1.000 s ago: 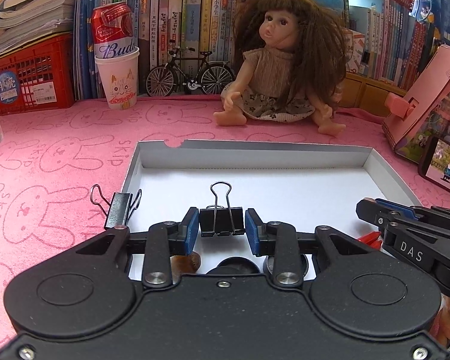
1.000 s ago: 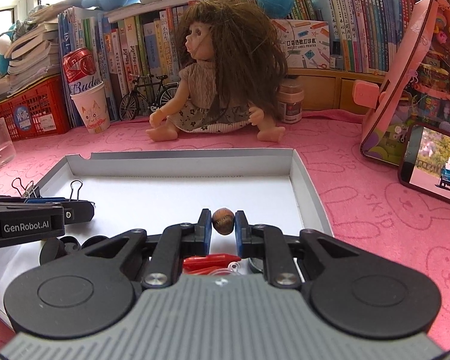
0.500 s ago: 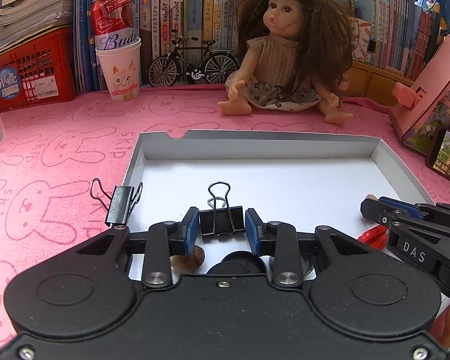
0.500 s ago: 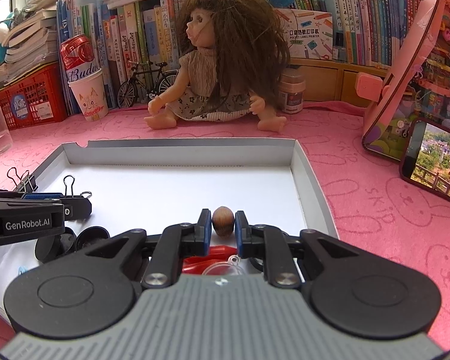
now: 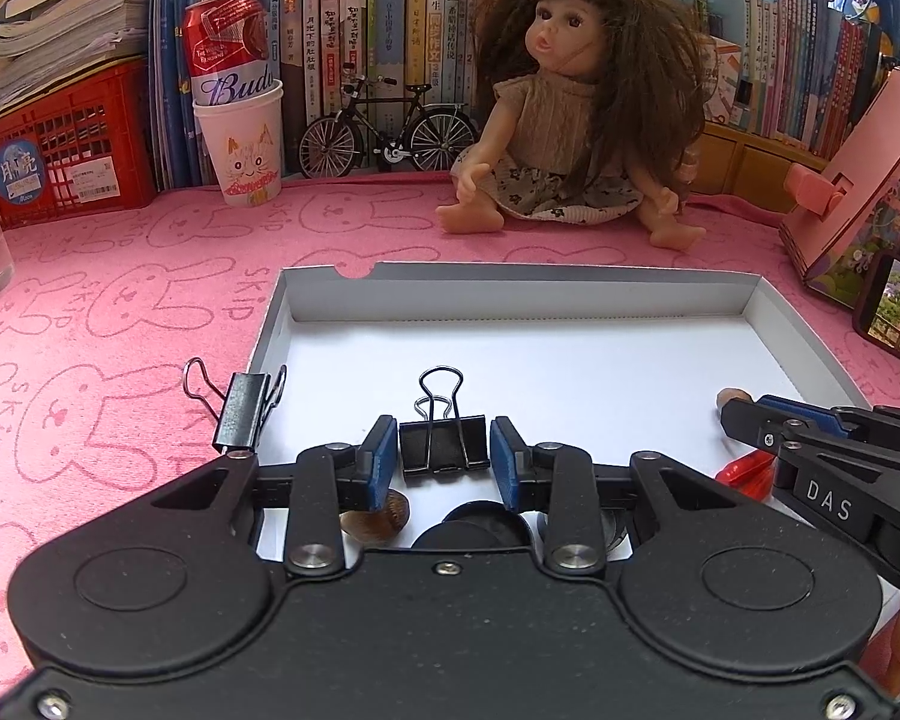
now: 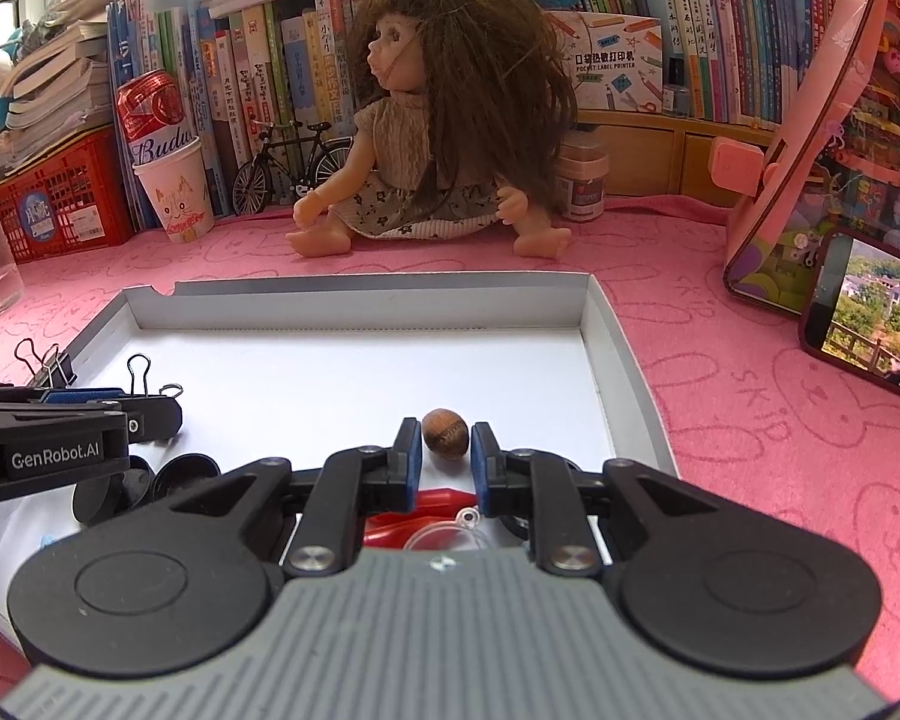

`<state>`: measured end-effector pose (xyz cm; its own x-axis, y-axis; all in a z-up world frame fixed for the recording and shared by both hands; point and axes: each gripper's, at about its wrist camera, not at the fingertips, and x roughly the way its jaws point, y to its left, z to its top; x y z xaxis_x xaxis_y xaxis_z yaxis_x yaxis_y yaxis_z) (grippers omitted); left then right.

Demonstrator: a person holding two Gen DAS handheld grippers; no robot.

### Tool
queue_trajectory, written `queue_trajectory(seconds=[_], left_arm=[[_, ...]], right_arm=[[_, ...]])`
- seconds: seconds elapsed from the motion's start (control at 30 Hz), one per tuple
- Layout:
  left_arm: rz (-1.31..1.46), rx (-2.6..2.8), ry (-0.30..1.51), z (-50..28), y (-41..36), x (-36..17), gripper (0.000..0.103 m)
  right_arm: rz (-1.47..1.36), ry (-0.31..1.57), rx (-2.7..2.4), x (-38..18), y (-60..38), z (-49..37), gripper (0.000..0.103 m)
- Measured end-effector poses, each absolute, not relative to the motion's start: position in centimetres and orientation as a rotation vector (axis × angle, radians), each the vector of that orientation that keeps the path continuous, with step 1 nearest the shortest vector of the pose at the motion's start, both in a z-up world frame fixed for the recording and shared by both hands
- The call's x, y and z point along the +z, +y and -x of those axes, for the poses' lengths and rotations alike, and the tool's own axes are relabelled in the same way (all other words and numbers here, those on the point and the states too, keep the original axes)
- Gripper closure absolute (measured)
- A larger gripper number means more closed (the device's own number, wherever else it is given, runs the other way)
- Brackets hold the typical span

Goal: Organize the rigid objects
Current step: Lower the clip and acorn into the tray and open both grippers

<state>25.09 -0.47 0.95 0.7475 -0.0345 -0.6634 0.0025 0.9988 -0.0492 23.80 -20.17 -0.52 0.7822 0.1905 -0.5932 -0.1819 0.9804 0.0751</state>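
The right tool [image 6: 444,450] has just been easing its jaws apart around a small brown nut [image 6: 444,433], which now sits on the white floor of the shallow box lid [image 6: 606,324] with a sliver of gap on either side; the release looks all but done. To finish it cleanly, the jaws should likely open a little further before the tool lifts away, so neither pad nudges the round nut into a roll.

Across the lid, the left tool [image 5: 444,447] stands narrow with a black binder clip [image 5: 444,441] between its blue pads, which appear to touch the clip's sides. A straight, level set-down would probably keep its wire handles from catching.

A second binder clip [image 5: 243,405] perches on the lid's left edge. Behind the lid, on the pink tabletop [image 5: 120,300], sits a doll [image 5: 570,120].
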Motion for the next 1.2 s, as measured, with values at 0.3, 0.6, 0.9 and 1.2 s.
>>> queue_trajectory(seconds=[0.3,0.6,0.9,1.2], left_arm=[[0.044,-0.023,0.696,-24.3,-0.5,1.5,0.054],[0.013,-0.031,0.641,-22.7,-1.0,2.7,0.034],[0.041,-0.055,0.619,-20.9,-0.9,3.9,0.027],[0.091,-0.071,0.601,-18.2,-0.1,4.7,0.023]], right_arm=[[-0.034,0.624,0.208,0.0,-20.4,-23.3,0.059],[-0.050,0.594,0.213,0.9,-20.7,-22.2,0.046],[-0.045,0.552,0.211,2.1,-20.9,-20.6,0.029],[-0.033,0.513,0.217,2.8,-21.2,-18.4,0.021]])
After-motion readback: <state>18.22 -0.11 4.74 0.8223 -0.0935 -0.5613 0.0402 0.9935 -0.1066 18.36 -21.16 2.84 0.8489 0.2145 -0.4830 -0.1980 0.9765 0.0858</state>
